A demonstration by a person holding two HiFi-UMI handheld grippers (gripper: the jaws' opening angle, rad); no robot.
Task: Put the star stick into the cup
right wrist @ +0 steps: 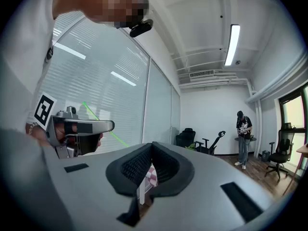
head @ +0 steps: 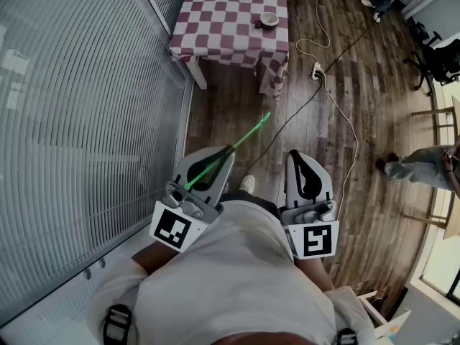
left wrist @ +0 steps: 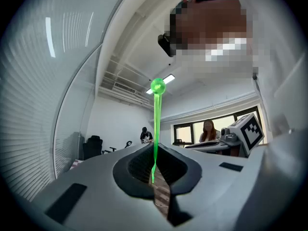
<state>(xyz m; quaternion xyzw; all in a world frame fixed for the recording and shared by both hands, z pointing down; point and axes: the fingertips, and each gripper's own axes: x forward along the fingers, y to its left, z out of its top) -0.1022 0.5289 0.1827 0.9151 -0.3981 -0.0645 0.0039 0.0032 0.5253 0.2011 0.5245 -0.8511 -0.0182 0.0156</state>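
Firstly, the left gripper (left wrist: 154, 149) is closed on the thin green star stick (left wrist: 156, 121), its jaws pressed together on the lower end. The stick goes up and forward out of the jaws, and its far tip looks like a small green blob, too blurred to show the shape. In the head view this gripper (head: 229, 150) is close to the person's chest, and the stick (head: 241, 141) points slantwise over the wooden floor (head: 359, 214). The right gripper (right wrist: 151, 149) is just beside it, jaws closed with nothing between them. Well apart, ahead, stands a table (head: 223, 20) with a red checked cloth. On it is what seems to be the cup (head: 269, 19). A white cable (head: 345, 121) lies on the floor.
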